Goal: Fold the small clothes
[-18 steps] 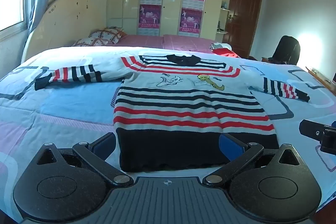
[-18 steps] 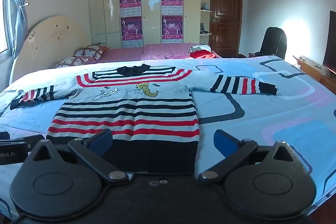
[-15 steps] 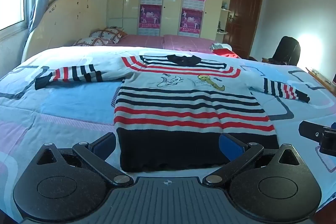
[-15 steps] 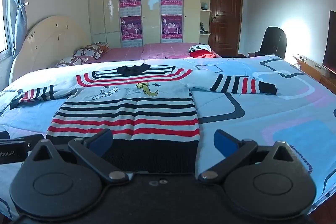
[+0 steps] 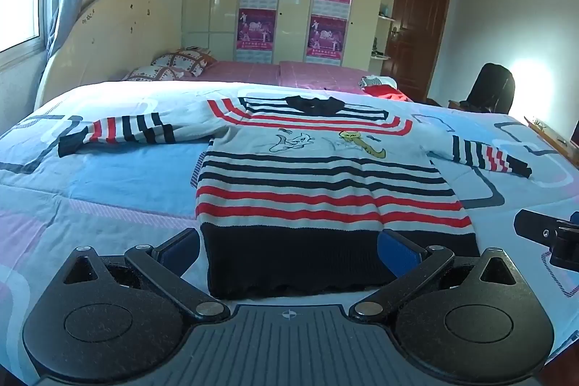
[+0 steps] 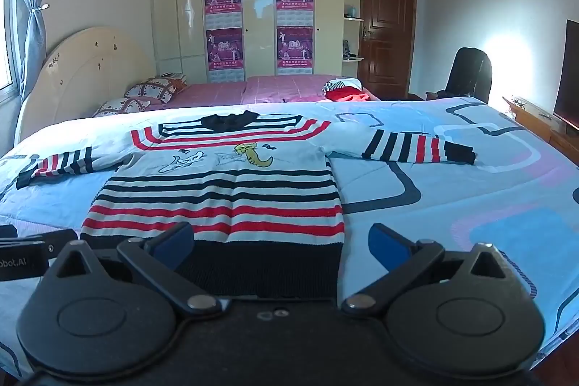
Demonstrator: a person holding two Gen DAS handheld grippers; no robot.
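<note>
left gripper point(image 5: 289, 250) 6 o'clock, spread wide, empty, over dark hem | right gripper point(image 6: 282, 246) likewise wide, empty, at hem's right corner | striped sweater point(image 5: 318, 179) flat on bed point(image 5: 108, 183), sleeves out toward 9 and 3 o'clock | pillows point(image 6: 144, 94) 11 o'clock

Bedspread point(image 6: 488, 205) bare around sweater point(image 6: 224, 190); clothes pile point(image 6: 342, 89) far off.

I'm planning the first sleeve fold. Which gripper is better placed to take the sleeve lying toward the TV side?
Probably the right gripper: open, it sits off the striped sweater's right hem corner, on that sleeve's side. The left gripper is farther away.
</note>
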